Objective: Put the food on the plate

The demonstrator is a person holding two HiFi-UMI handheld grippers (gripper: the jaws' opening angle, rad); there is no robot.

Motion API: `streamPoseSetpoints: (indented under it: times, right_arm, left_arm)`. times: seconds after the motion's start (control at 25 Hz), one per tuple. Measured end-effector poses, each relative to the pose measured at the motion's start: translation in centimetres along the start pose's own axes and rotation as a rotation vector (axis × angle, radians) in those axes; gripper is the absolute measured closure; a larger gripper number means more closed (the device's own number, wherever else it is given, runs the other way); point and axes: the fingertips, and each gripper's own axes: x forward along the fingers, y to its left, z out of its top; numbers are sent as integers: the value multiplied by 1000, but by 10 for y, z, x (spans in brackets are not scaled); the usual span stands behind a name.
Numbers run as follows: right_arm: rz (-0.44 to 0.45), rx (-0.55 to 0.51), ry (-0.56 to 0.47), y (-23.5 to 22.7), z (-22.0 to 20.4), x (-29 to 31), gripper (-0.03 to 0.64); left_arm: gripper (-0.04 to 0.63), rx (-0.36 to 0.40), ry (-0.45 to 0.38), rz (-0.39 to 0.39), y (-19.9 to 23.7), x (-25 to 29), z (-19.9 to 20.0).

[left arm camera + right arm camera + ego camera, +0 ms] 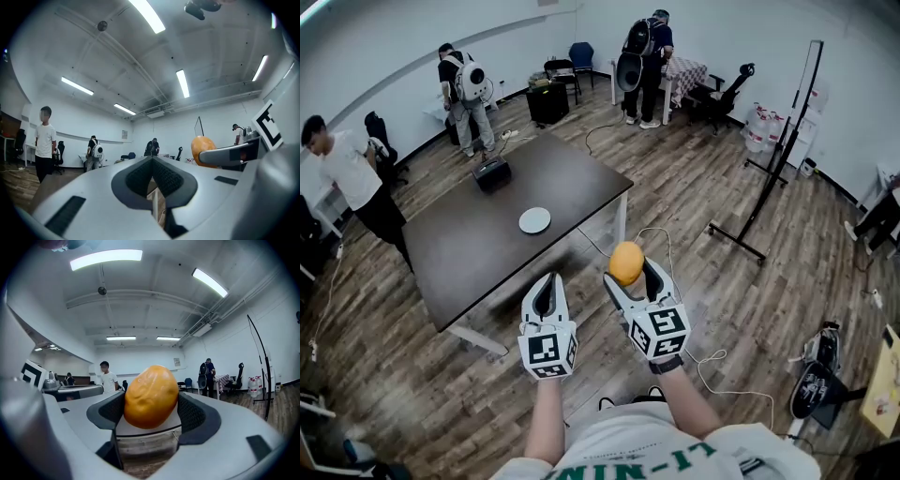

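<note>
An orange, egg-shaped piece of food [625,262] sits between the jaws of my right gripper [627,271], which is shut on it; in the right gripper view the food [151,396] fills the gap between the pads. My left gripper [547,291] hangs beside it with its jaws shut and nothing in them [152,174]. From the left gripper view the food [203,148] shows at the right. A small white plate [534,220] lies on the dark table [469,253], well ahead of both grippers. Both grippers are over the wooden floor, short of the table's near edge.
A black box [491,173] stands on the table's far side. A black stand [773,164] rises at the right, with a cable [661,242] on the floor near it. Several people stand around the room's edges, one [356,183] close to the table's left side.
</note>
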Motion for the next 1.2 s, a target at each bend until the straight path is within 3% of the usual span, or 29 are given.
streamPoseSetpoints:
  times: [0.52,0.88,1.2]
  right_arm:
    - [57,-46,29,46,-34,78,256]
    - [125,6,14,2,-37,211,256]
    - [235,-25,-9,-40,10,351,256]
  left_arm:
    - [584,-50,26,27,77,28,-40]
    - [584,-16,47,78,124,147,-59]
    - [584,-8,38,111,167,277,-36]
